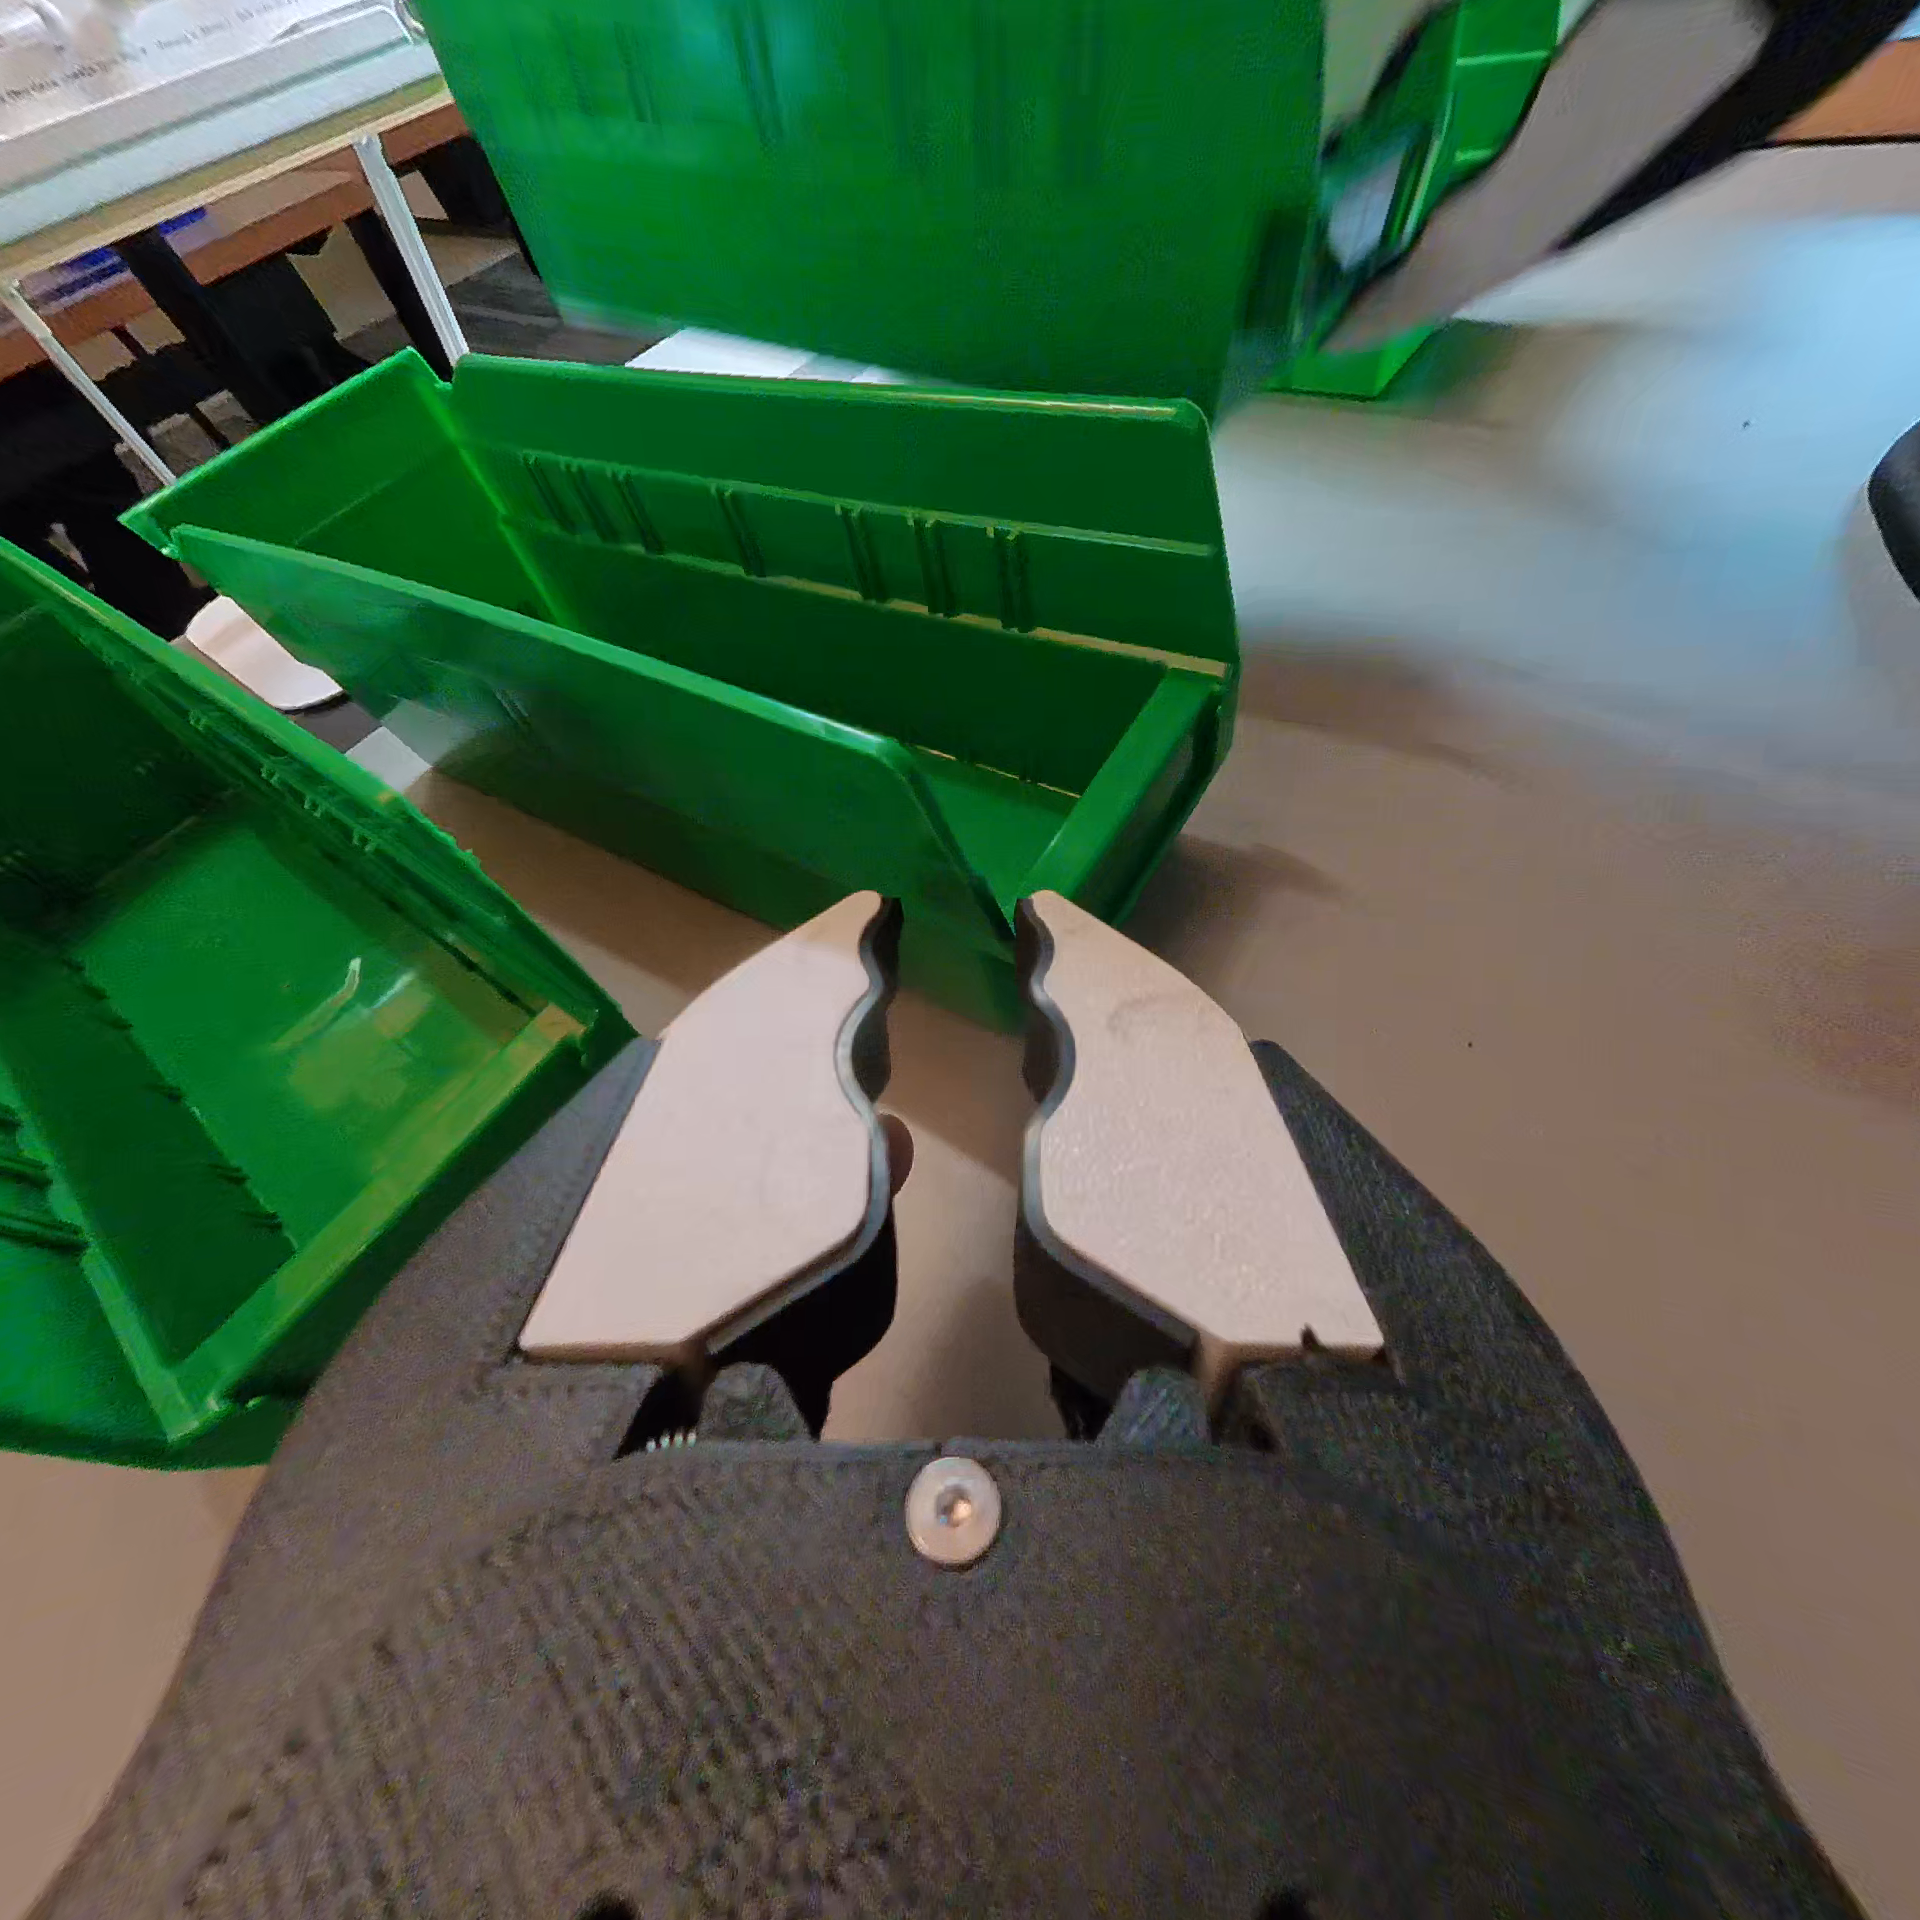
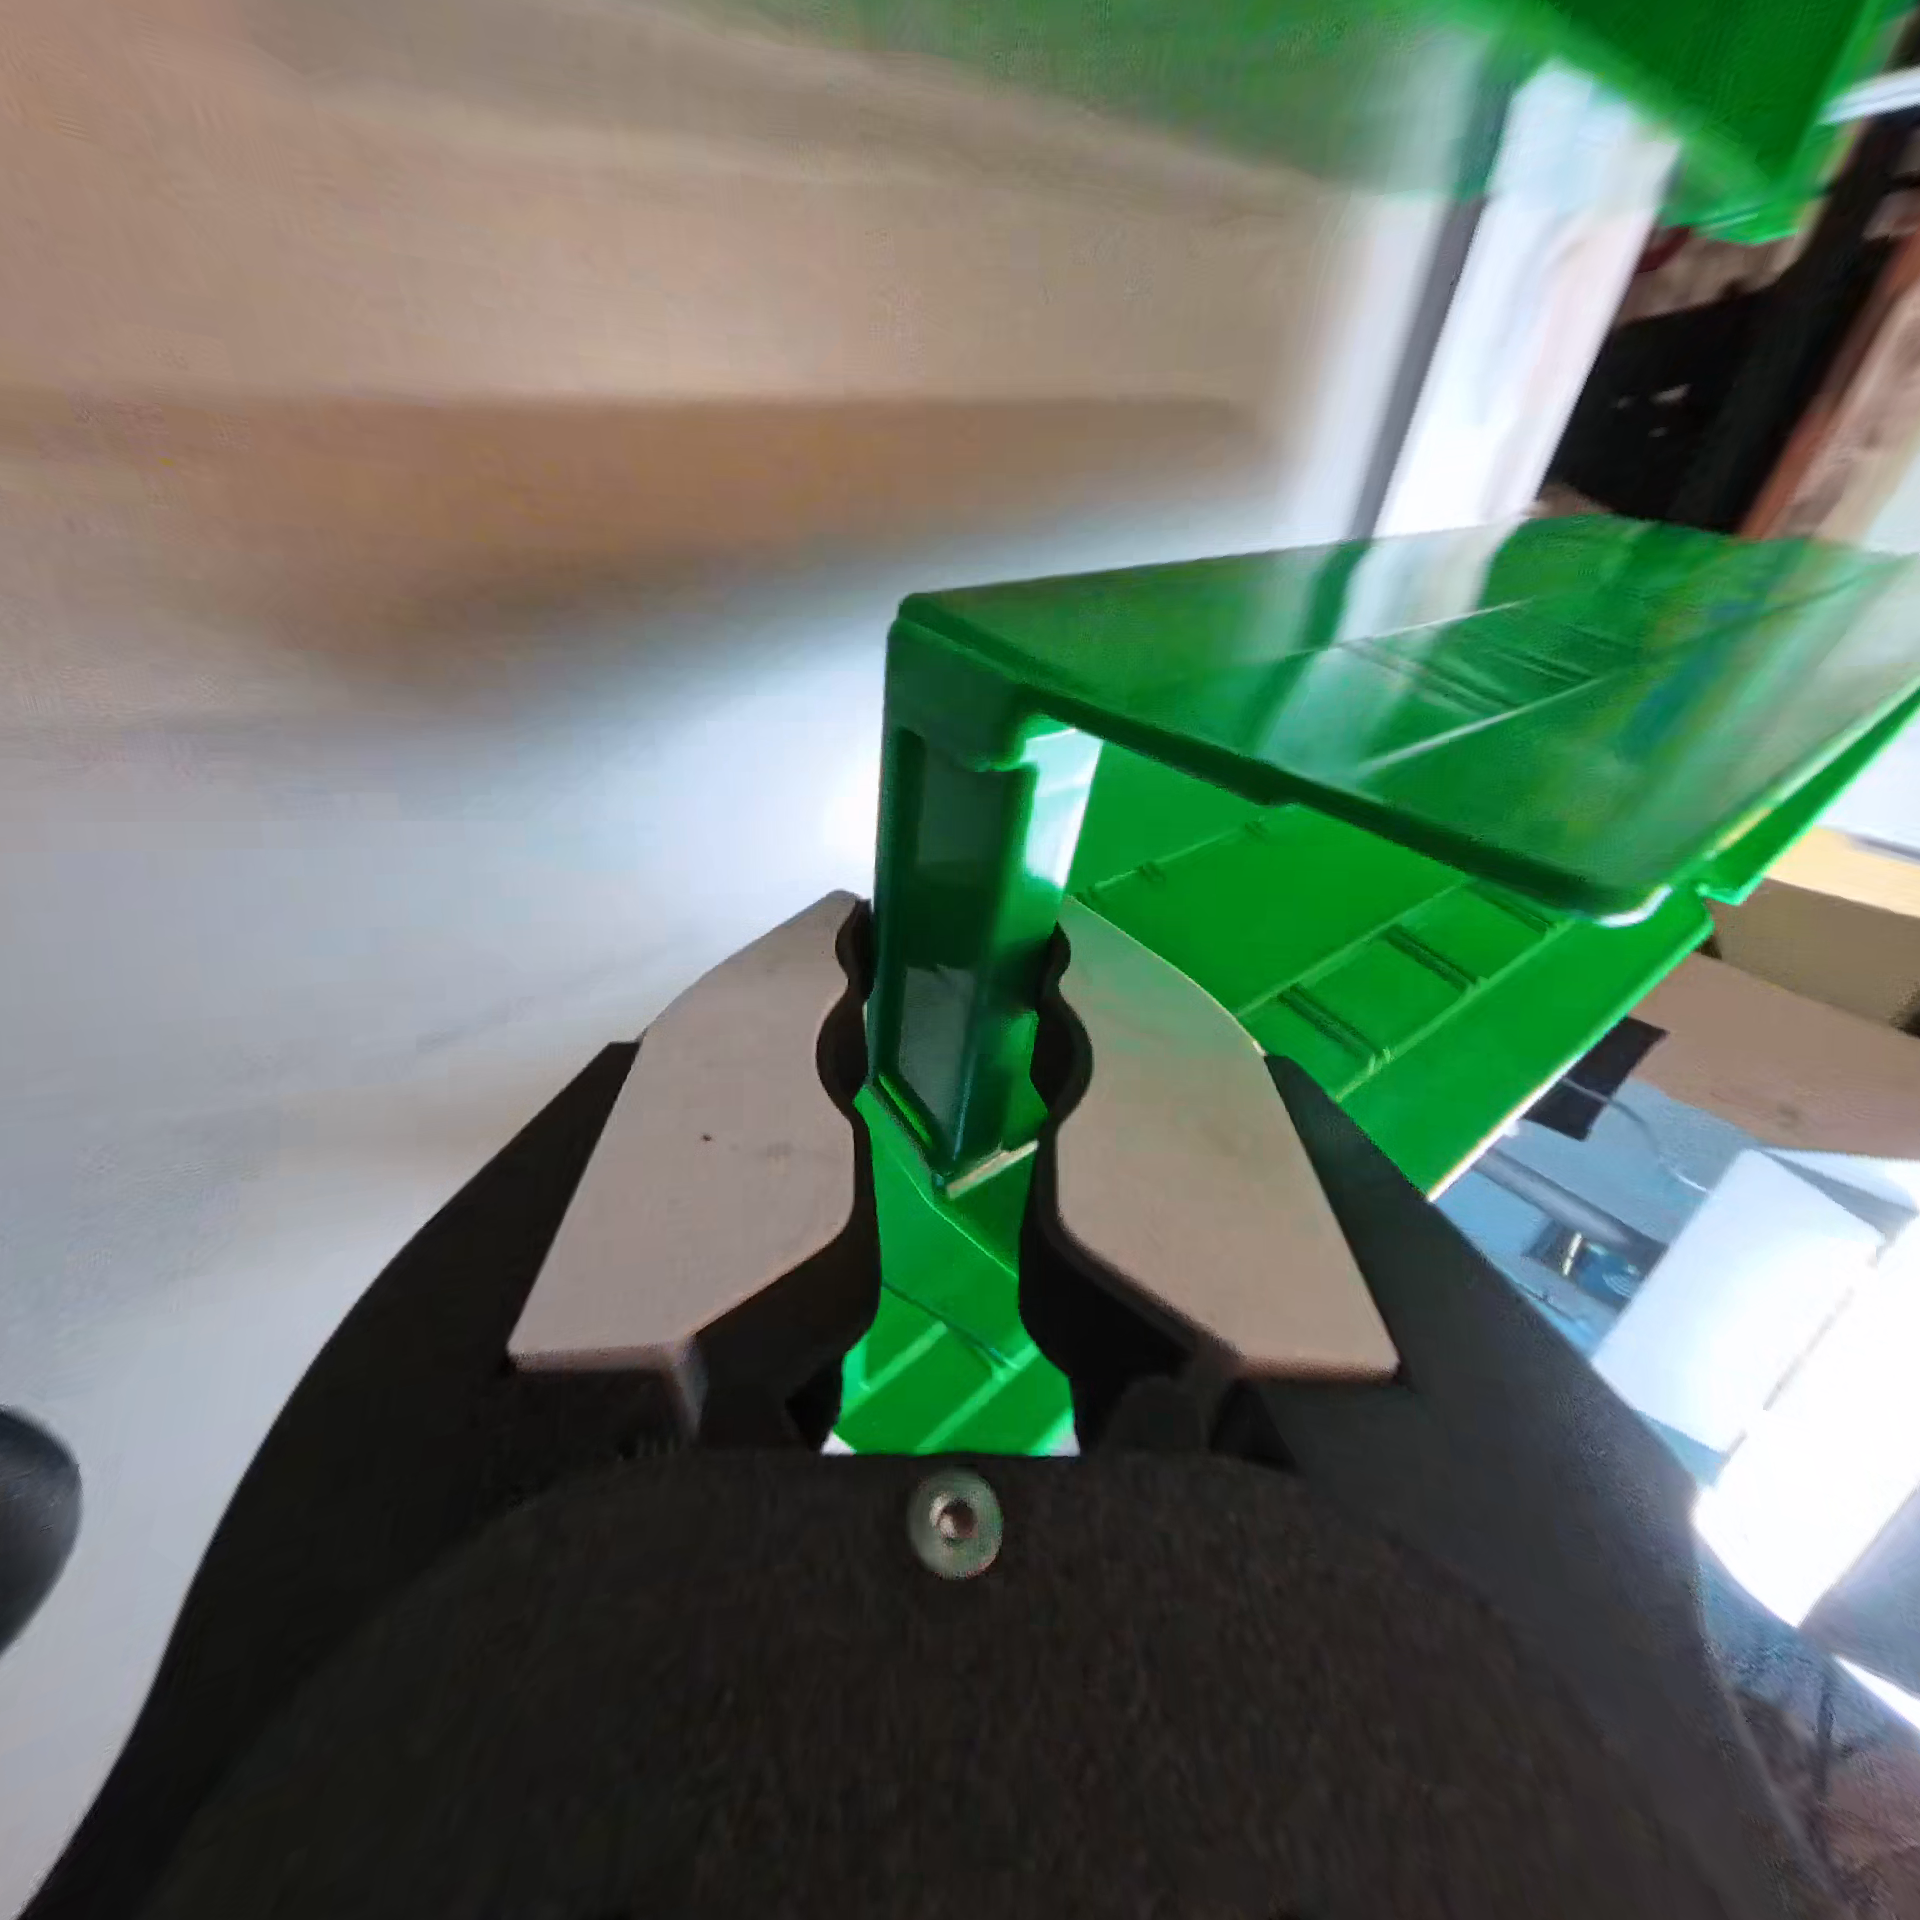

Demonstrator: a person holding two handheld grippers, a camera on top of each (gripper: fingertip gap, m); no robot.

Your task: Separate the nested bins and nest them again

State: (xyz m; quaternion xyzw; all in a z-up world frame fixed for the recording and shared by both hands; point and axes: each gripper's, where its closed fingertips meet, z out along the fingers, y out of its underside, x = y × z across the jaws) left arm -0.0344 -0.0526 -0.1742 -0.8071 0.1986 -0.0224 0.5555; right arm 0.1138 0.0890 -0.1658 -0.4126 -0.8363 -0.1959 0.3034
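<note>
A long green bin (image 1: 727,644) stands open side up on the table, right in front of my left gripper (image 1: 956,914). The left gripper is open by a narrow gap and holds nothing; its tips are near the bin's front corner. A second green bin (image 1: 260,1091) sits at the left. A third green bin (image 1: 883,177), blurred, hangs in the air behind them. My right gripper (image 2: 956,935) is shut on that bin's rim at a corner, and the bin (image 2: 1455,707) is tilted on its side. The right gripper shows blurred in the left wrist view (image 1: 1621,156).
The tan table top (image 1: 1507,1143) stretches to the right of the bins. Another green bin (image 2: 1714,94) shows at the top right of the right wrist view. Desks (image 1: 208,208) stand beyond the table's far left edge. A dark rounded object (image 1: 1896,509) is at the right edge. Spacing between my two grippers at the tips: around 20 cm.
</note>
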